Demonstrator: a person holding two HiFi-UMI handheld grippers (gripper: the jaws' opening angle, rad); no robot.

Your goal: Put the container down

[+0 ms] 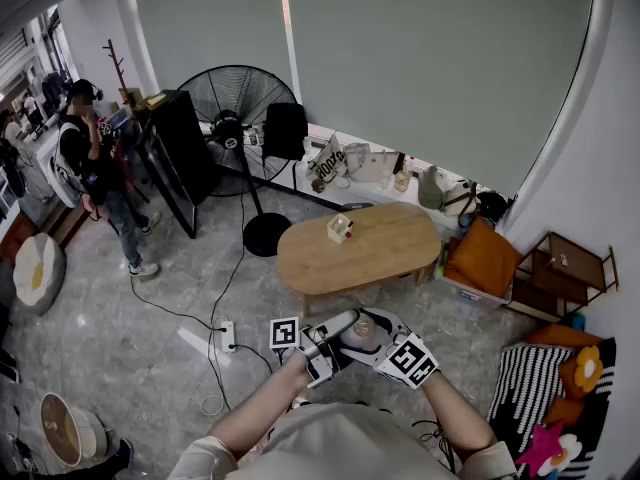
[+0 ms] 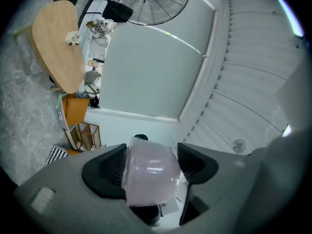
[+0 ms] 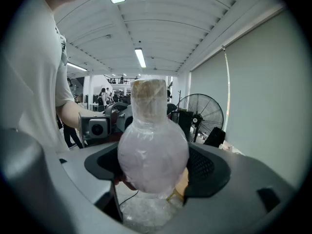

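Container (image 3: 152, 150) held aloft
Left gripper (image 2: 151, 167) and right gripper (image 3: 153, 164) both pinch it (plastic-wrapped) between wide-spread jaws.

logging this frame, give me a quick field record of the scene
held item: clear film-wrapped bulbous container, tan top
left gripper: shut on its body
right gripper: shut on its bulb
nearest surface: oval wooden table ahead, one small box on it
status: container in the air, not yet put down
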